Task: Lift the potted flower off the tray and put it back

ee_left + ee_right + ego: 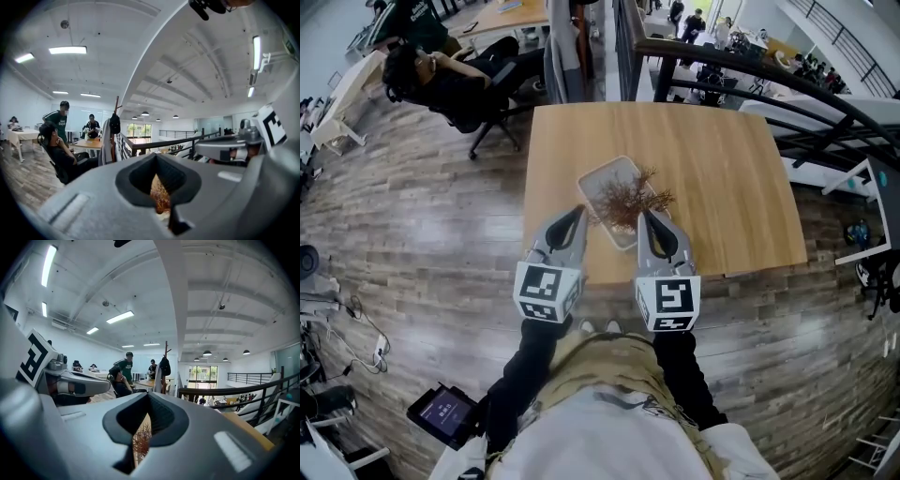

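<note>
Reddish-brown dried potted flower (630,199) sits in pale rectangular tray (602,178) on wooden table (722,169). Left gripper (574,217) and right gripper (649,220) are both closed, empty and held clear of it. No lift is under way; it looks either unstarted or finished.

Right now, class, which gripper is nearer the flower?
Right. In the head view the right gripper overlaps the flower at its lower right branches; the left gripper ends just left of the branches, by the tray edge.

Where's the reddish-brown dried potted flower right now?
In the head view, the potted flower is mid-frame over the pale tray on the wooden table, between the left gripper and right gripper.
</note>
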The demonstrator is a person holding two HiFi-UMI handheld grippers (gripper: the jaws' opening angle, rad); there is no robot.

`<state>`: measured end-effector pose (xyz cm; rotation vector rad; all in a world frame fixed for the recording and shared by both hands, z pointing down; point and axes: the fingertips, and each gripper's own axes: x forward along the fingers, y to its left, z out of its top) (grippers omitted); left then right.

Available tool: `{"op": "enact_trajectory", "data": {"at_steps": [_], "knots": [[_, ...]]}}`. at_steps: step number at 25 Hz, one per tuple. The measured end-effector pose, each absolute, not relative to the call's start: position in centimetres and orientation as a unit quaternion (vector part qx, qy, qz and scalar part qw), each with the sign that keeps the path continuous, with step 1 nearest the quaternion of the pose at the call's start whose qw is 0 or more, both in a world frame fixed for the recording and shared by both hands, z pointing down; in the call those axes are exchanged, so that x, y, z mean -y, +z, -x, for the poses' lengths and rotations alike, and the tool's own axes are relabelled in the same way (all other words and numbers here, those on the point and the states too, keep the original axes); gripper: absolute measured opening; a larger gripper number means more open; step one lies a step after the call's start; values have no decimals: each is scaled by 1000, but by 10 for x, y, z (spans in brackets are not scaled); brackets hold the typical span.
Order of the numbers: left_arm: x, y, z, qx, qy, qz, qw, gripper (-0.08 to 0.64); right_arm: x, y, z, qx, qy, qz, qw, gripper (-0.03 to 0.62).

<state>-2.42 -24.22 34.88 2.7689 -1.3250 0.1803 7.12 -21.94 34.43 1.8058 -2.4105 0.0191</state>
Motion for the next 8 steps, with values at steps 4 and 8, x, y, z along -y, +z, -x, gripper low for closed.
{"op": "enact_trajectory", "data": {"at_steps": [4, 8], "knots": [[240, 341, 20, 421, 53, -905, 25, 2, 219, 340, -72, 799, 1, -599, 58, 3], [234, 335, 24, 415, 51, -908, 26, 1, 213, 333, -67, 801, -4, -596, 56, 3]]}}
